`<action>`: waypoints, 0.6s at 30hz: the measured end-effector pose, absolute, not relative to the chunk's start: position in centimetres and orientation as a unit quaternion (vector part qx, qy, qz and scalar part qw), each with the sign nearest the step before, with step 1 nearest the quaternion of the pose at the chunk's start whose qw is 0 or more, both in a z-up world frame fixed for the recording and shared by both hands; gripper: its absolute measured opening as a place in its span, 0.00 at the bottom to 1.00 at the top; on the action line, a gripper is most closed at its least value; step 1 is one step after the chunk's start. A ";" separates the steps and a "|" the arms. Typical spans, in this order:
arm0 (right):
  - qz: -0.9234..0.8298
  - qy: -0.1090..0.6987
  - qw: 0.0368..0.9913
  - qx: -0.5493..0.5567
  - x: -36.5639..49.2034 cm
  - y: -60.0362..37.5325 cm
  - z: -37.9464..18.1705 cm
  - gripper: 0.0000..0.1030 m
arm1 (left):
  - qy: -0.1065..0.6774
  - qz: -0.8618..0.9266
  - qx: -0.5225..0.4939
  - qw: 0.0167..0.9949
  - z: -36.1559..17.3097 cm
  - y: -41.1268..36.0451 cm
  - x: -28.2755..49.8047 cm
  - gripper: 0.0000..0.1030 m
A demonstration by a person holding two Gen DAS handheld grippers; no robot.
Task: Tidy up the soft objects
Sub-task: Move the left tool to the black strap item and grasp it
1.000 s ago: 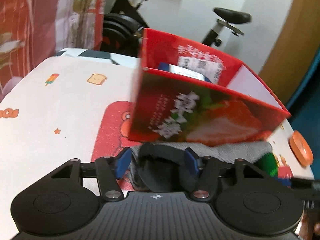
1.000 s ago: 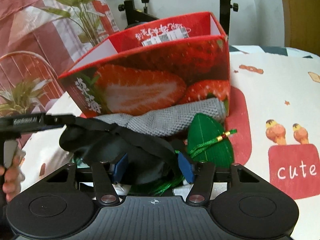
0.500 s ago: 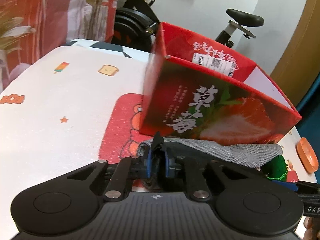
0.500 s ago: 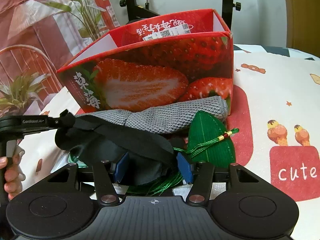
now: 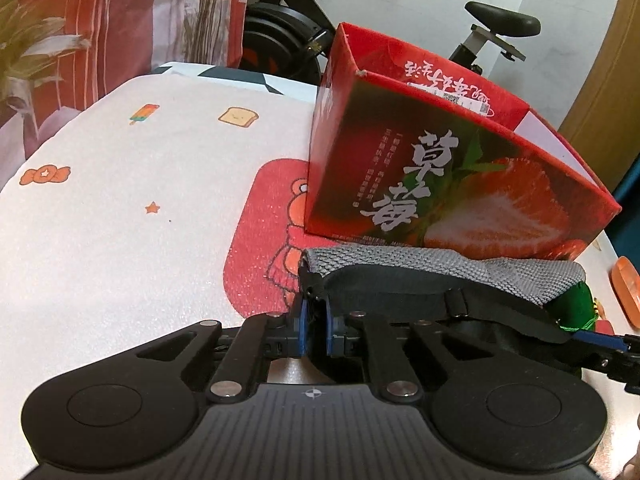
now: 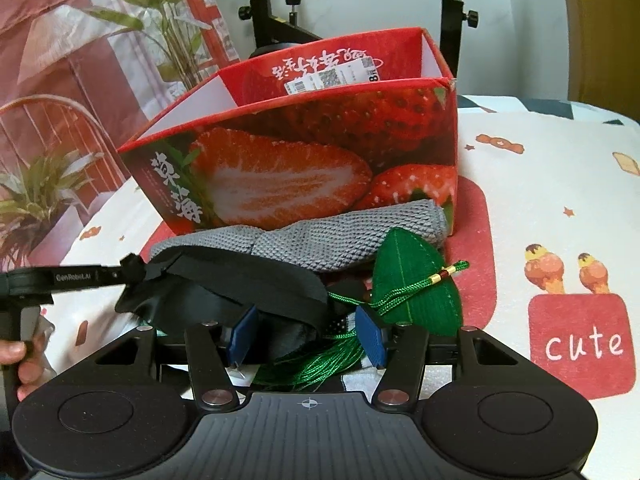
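**Left claw has the black eye mask by its end; the lift into the box is next**

Your left gripper [image 5: 314, 326] is pinched tight on one end of the black eye mask [image 5: 400, 292], with its blue pads [image 5: 303, 330] pressed onto the fabric where the strap meets the padded part. The jaws have just been closing, and the mask is what they closed on. The rest of the mask lies across the pile in front of the strawberry box [image 5: 440, 184], draped over the folded grey knitted cloth [image 6: 312, 240] and reaching towards the green leaf-shaped pouch [image 6: 416, 280] with its tassel cord.

Your right gripper [image 6: 306, 330] hangs over the same pile with its jaws spread about halfway. The mask's strap and the green tassel threads lie between its pads, but the pads press on nothing that I can make out; the fabric there is dark and bunched, so treat that as likely, not certain.

By my reading, the grasp is made and the carry is not yet begun. The box stands open-topped just behind the pile, on the printed tablecloth [image 5: 120, 200]. Your next move calls for a lift high enough to clear the box's near wall. Watch the strap: it may snag the tassel cord or drag the grey cloth along.
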State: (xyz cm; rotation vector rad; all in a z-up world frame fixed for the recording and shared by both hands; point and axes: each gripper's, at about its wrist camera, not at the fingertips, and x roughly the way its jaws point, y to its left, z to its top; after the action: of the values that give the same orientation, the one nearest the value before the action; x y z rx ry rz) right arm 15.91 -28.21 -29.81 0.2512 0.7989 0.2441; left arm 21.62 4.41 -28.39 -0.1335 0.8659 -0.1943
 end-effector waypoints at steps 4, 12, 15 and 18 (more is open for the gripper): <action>0.127 0.388 0.904 0.130 16.1 -28.1 -29.9 0.47 | 0.419 -0.094 -0.064 0.901 -28.7 4.4 21.6 0.10; 0.135 0.406 0.889 0.164 16.6 -28.2 -30.5 0.48 | 0.419 -0.094 -0.063 0.901 -28.7 4.4 21.5 0.10; 0.137 0.406 0.888 0.164 16.7 -28.1 -30.6 0.46 | 0.419 -0.094 -0.064 0.901 -28.7 4.4 21.6 0.10; 0.149 0.397 0.892 0.158 16.6 -27.6 -30.1 0.34 | 0.419 -0.094 -0.064 0.901 -28.8 4.3 21.5 0.10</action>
State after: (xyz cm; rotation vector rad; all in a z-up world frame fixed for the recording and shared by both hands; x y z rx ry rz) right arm 16.59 -27.60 -30.09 0.3287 0.8234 0.3089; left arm 21.49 4.34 -28.81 -0.1318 0.8663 -0.1942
